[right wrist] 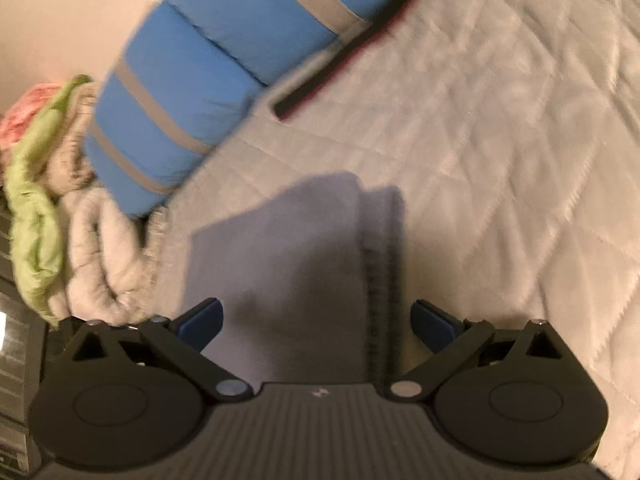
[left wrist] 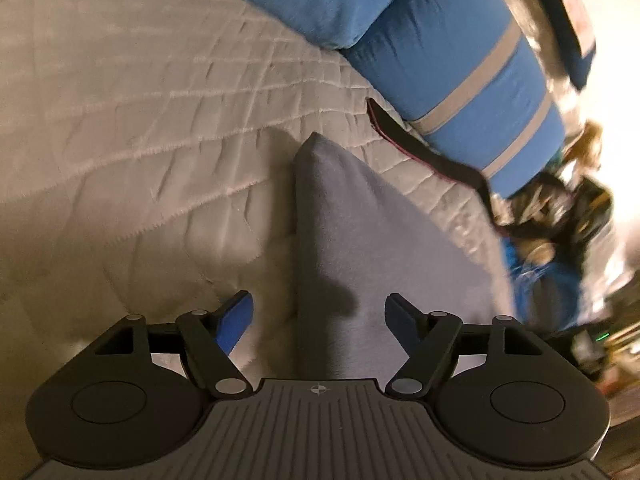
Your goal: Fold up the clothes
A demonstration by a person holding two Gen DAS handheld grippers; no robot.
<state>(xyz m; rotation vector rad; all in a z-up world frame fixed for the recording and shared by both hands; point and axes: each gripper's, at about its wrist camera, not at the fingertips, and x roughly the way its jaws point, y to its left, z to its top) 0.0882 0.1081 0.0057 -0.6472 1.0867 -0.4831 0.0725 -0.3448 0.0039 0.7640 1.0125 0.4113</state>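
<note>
Both grippers wide over a folded grey garment

Plainly, the left gripper (left wrist: 319, 322) stood with its jaws spread and nothing clamped; the folded grey garment (left wrist: 360, 240) lay on the quilted bedspread (left wrist: 120, 120) beneath the gap, untouched by the blue pads (left wrist: 236, 322). The right gripper (right wrist: 316, 326) was spread wider, also holding nothing, with the same grey garment (right wrist: 288, 260) below it and the ribbed hem (right wrist: 380, 272) running along the garment's right edge in that view.

Open bedspread stretched away on the left in the left wrist view and on the right (right wrist: 500, 140) in the right wrist view, so room lay there. The far side was closed off by blue pillows with grey stripes (left wrist: 460, 80), and a dark strap with a reddish edge (left wrist: 404, 140) lay on the quilt just beside them, apart from the garment's far corner. At the bed's edge in the right wrist view sat a heap of laundry (right wrist: 60, 184) in pale green, beige and pink, close to the blue pillows (right wrist: 180, 92).

No readable writing showed; both views were blurred
</note>
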